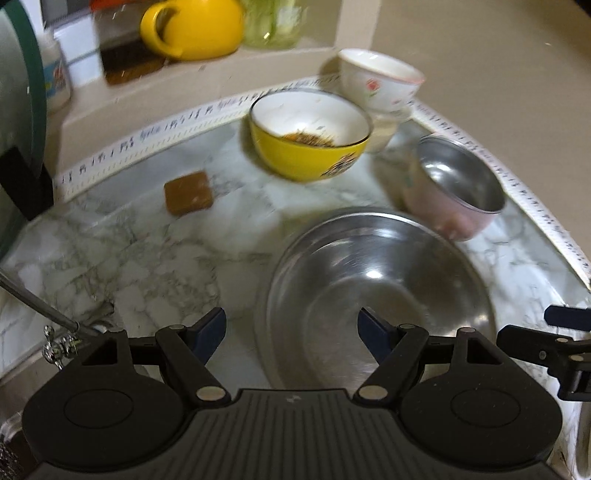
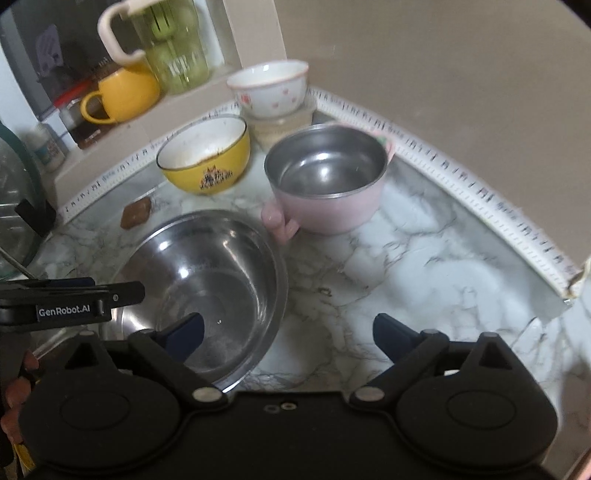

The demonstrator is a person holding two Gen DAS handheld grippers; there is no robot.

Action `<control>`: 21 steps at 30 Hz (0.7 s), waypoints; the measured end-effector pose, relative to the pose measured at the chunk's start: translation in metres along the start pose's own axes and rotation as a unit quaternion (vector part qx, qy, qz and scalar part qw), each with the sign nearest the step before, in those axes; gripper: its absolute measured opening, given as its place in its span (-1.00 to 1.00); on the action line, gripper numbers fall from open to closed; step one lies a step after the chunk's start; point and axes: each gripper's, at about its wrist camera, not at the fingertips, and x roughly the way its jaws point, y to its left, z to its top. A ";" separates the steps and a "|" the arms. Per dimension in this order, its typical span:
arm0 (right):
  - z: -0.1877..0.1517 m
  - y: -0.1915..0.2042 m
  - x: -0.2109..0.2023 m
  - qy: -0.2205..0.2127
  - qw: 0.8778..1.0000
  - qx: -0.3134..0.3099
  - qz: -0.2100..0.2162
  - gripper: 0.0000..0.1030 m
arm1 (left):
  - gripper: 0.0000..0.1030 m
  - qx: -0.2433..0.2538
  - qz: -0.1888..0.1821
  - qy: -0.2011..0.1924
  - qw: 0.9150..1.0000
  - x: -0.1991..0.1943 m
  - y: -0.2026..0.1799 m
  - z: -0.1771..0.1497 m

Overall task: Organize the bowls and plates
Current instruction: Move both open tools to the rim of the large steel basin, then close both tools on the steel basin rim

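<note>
left hand-held gripper [image 1: 291,326] spread, empty, over steel bowl [image 1: 376,295] rim | right hand-held gripper [image 2: 288,330] spread, empty | I reckon bowls sit loose on table [image 2: 424,266] awaiting nesting

Black claw [image 1: 291,326], dark-blue fingertips [image 1: 216,325]

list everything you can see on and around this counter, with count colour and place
steel basin: 1, silver, counter front, nearest both grippers
pink bowl: 1, pink with steel lining, behind basin
yellow bowl: 1, yellow, food residue inside, back
white bowl: 1, white with pink flowers, back corner, atop a clear container
brown block: 1, brown, left on counter
yellow mug: 1, ledge behind
green jar: 1, ledge
counter: marble
left gripper: open, empty
right gripper: open, empty
</note>
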 end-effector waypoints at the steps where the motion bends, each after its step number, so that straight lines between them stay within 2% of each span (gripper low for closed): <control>1: 0.001 0.000 0.005 0.007 1.000 0.005 0.001 0.78 | 0.52 -0.004 0.000 0.004 1.000 0.002 0.002 0.000; 9: 0.001 0.009 0.029 0.036 0.999 0.014 0.010 0.33 | 0.50 -0.023 -0.002 0.013 1.000 0.015 0.012 0.000; 11: 0.001 0.010 0.030 0.038 0.999 0.018 0.014 0.11 | 0.31 -0.024 -0.003 0.010 1.000 0.015 0.013 0.000; 12: 0.002 0.011 0.030 0.039 0.999 0.019 0.016 0.07 | 0.18 -0.025 -0.006 0.011 1.000 0.015 0.013 0.000; 14: 0.002 0.012 0.031 0.038 0.999 0.019 0.017 -0.04 | 0.12 -0.029 -0.007 0.013 0.999 0.015 0.014 0.000; 15: 0.002 0.012 0.031 0.037 0.999 0.020 0.017 -0.10 | 0.02 -0.031 -0.006 0.013 0.999 0.015 0.014 0.000; 17: 0.002 0.013 0.031 0.038 0.999 0.020 0.020 -0.37 | -0.20 -0.031 -0.002 0.012 0.999 0.014 0.014 0.000; 18: 0.002 0.013 0.031 0.039 0.999 0.021 0.019 -0.38 | -0.33 -0.031 -0.002 0.014 0.999 0.015 0.014 0.001; 21: 0.001 0.014 0.031 0.037 0.999 0.019 0.009 -0.51 | -0.46 -0.032 0.002 0.014 0.999 0.014 0.015 0.000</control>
